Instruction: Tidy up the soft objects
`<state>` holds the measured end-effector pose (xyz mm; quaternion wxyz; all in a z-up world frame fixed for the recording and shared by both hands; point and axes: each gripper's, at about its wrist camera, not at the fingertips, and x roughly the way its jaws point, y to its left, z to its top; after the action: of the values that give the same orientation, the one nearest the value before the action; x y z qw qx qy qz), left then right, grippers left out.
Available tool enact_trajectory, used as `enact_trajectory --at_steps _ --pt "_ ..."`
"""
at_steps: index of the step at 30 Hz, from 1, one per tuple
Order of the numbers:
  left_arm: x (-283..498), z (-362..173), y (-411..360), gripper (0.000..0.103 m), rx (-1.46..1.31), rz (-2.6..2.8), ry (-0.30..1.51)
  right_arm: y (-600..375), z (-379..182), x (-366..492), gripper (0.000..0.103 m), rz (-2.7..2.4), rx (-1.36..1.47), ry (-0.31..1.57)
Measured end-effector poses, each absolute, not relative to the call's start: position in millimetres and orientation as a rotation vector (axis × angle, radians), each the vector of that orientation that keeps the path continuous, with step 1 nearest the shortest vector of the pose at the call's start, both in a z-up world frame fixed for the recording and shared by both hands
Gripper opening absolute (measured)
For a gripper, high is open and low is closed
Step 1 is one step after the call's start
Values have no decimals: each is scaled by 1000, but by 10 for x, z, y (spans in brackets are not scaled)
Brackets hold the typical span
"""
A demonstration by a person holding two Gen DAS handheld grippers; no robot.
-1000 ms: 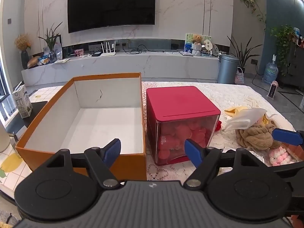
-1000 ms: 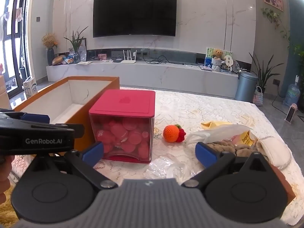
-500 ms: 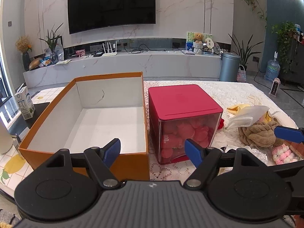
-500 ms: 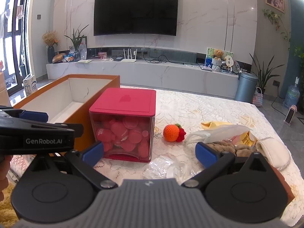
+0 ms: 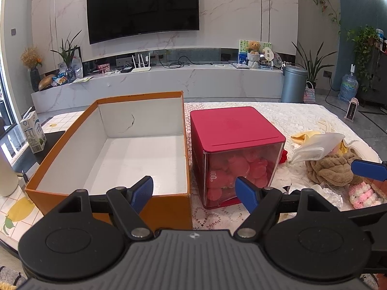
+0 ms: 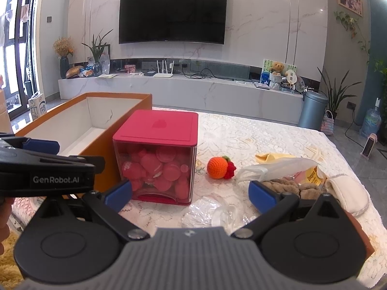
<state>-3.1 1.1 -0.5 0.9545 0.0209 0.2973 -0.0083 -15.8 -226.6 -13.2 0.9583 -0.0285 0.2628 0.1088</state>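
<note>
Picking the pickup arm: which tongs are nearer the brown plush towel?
Right. The right tongs have their right-hand finger just in front of the brown plush towel; the left tongs face the orange box, well to its left.

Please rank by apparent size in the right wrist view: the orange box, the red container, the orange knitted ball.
1. Orange box, though the left gripper hides part of it.
2. Red container, clearly smaller.
3. Orange knitted ball, smallest by far.
</note>
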Motion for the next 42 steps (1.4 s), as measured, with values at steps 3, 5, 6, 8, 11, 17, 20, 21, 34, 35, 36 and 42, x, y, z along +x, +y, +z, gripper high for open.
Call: enact_trajectory --at_steps 3,5,6,8,11,17,20,21,34,35,36,42 --pt "-33 -4 8 91 45 -15 603 -2270 -138 -153 100 222 -55 537" --pt "-34 -3 10 91 43 -16 604 -2268 -136 -156 100 220 -57 536" --pt "-34 -3 9 91 43 -16 604 -2268 -137 -154 100 220 -58 535" --pt "-34 -4 8 91 44 -15 603 -2270 -140 -152 100 221 -57 535" --pt "-34 -2 11 91 44 -15 603 -2266 -139 -154 100 219 -59 536" --pt "-39 1 13 91 47 -13 603 -2268 -139 -153 100 220 -59 536" --pt "-41 3 5 91 52 -8 603 -2268 -141 -154 100 219 -60 537" --pt "-43 3 3 91 54 -7 602 -2266 -144 -153 100 219 -60 539" --pt "-39 -14 -23 91 72 7 600 -2240 -141 -156 100 210 -80 542" --pt "-39 -17 -26 91 73 9 600 -2240 -142 -154 100 210 -79 543" --pt "-41 -18 -29 91 74 10 600 -2240 -143 -153 100 210 -79 544" --pt "-40 -21 -30 91 75 11 599 -2244 -143 -153 100 211 -78 543"
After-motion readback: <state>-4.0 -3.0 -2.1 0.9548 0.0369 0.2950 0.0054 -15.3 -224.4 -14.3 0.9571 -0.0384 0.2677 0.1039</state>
